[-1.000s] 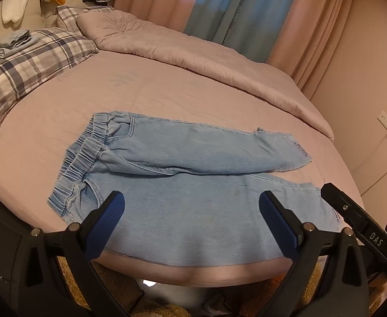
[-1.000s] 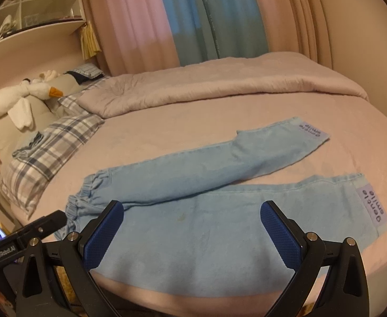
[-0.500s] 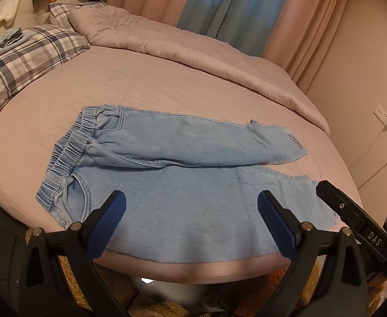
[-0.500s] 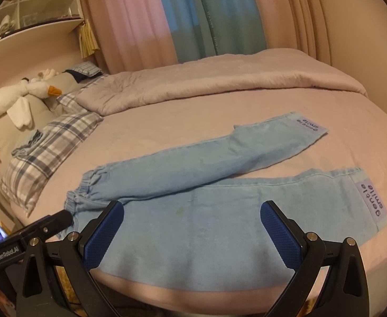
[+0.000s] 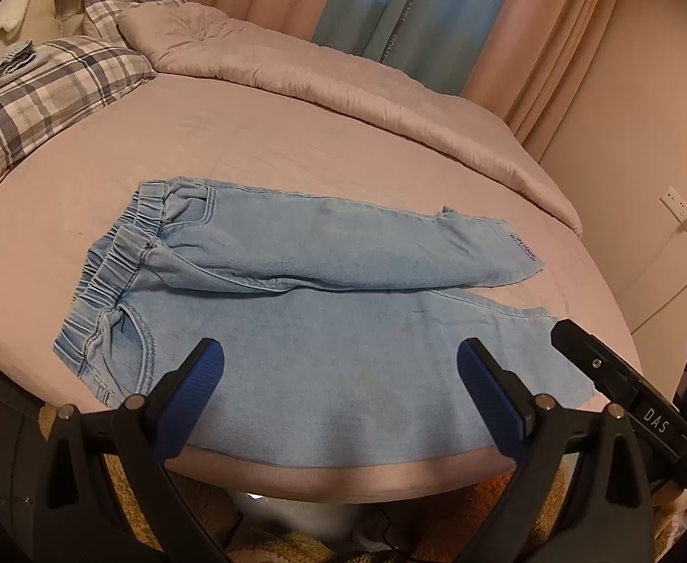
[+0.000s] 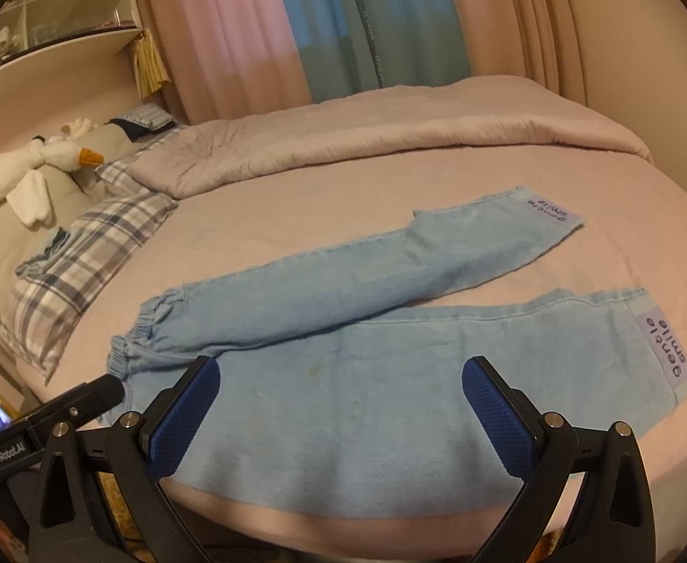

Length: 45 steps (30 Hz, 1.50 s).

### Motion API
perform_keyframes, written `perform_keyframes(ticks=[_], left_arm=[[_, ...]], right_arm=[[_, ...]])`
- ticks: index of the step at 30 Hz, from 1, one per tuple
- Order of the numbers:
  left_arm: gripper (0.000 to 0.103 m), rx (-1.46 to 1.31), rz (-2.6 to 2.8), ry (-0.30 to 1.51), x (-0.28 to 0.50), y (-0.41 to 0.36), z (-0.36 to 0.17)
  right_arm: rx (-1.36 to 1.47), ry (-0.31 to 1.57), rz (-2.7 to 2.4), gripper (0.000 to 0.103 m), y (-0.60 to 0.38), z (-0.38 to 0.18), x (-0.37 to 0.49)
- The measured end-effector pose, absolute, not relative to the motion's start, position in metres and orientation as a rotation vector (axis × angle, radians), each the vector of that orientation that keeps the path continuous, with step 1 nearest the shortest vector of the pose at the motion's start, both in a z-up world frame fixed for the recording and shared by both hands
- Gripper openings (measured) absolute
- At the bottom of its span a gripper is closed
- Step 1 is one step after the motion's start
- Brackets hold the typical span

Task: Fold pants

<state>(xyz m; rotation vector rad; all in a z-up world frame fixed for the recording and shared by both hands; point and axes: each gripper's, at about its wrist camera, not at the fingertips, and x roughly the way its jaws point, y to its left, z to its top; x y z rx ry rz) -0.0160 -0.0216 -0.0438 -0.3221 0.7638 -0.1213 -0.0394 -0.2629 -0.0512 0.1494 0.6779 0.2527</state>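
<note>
Light blue denim pants (image 5: 306, 328) lie flat on the pink bed, elastic waistband (image 5: 113, 272) to the left and both legs stretching right. The far leg angles away from the near one; its cuff (image 6: 550, 209) carries a "gentle smile" patch, as does the near cuff (image 6: 665, 347). My left gripper (image 5: 339, 375) hovers open above the near leg close to the bed's front edge. My right gripper (image 6: 341, 389) is also open, over the near leg's middle. Neither holds cloth. Part of the right gripper's body (image 5: 625, 394) shows at the left wrist view's right edge.
A folded grey-pink duvet (image 5: 334, 79) runs along the bed's far side. Plaid pillows (image 5: 38, 94) and a plush goose (image 6: 24, 173) sit at the head end, left. Curtains (image 6: 343, 23) hang behind. A wall socket with cable (image 5: 686, 220) is on the right. Bare sheet (image 5: 226, 150) surrounds the pants.
Both grippers shifted slightly and stayed open; the pants look a little farther and more centred in both views. The pants themselves have not moved.
</note>
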Motion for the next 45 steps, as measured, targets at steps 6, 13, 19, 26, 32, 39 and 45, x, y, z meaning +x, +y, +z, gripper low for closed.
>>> perform_keyframes(ticks=[6,13,19,26,32,39,45], left_arm=[[0.099,-0.329,-0.12,0.776,-0.013,-0.021,-0.045],[0.099,-0.313,-0.104,0.795,0.004,-0.026,-0.04],[0.098,-0.288,-0.099,0.86,0.024,-0.03,-0.042],[0.097,-0.267,-0.108,0.927,0.033,-0.038,-0.049],[0.097,-0.253,-0.111,0.956,0.034,-0.041,-0.054],[0.095,-0.244,-0.134,0.961,0.037,-0.041,-0.056],[0.093,-0.262,-0.147,0.982,0.039,-0.036,-0.061]], right_arm=[[0.15,0.69,0.244,0.103,-0.263,-0.051,-0.038],[0.101,0.689,0.236,0.103,-0.258,-0.04,-0.033],[0.05,0.736,0.213,0.103,-0.259,-0.036,-0.017],[0.06,0.793,0.241,0.103,-0.265,-0.041,-0.008],[0.113,0.846,0.258,0.103,-0.27,-0.048,-0.005],[0.125,0.877,0.245,0.103,-0.271,-0.05,-0.002],[0.134,0.877,0.217,0.103,-0.274,-0.051,-0.001]])
